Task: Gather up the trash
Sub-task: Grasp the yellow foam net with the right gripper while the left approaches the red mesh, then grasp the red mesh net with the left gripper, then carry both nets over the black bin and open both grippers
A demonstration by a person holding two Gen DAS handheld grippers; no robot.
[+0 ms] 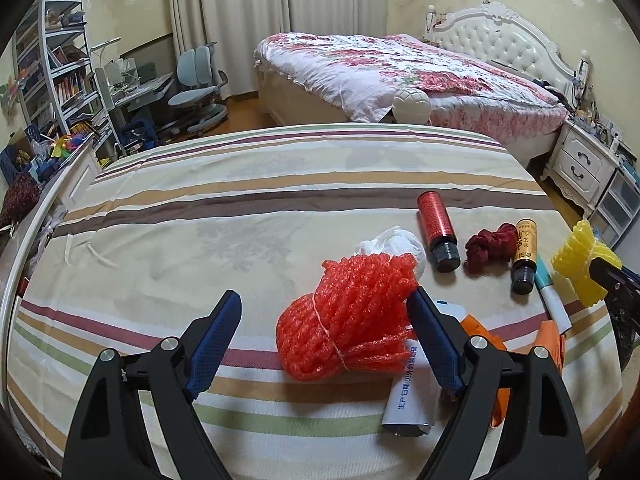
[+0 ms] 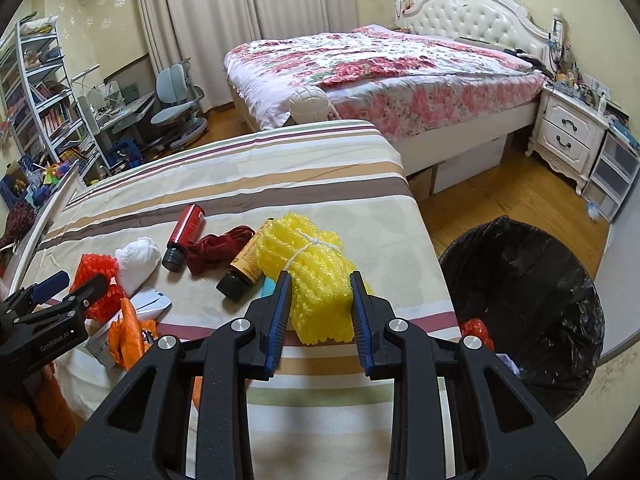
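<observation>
Trash lies on the striped bed [image 2: 248, 168]. From the right wrist view, left to right: foam net bundle [image 2: 96, 276], tissue wad [image 2: 138, 258], bottle [image 2: 184, 238], cloth scrap [image 2: 218, 248], second bottle [image 2: 244, 268], second foam bundle [image 2: 316, 276]. Trash bin [image 2: 528, 312] stands on the floor right of the bed; another bed [image 2: 400, 68] behind.

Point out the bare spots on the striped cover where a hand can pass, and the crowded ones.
Free: the wide stretch of striped cover left of and beyond the red foam bundle, up to the far edge. Crowded: the right side, where the white wad, red bottle, dark red scrunchie, amber bottle and orange bag cluster.
</observation>
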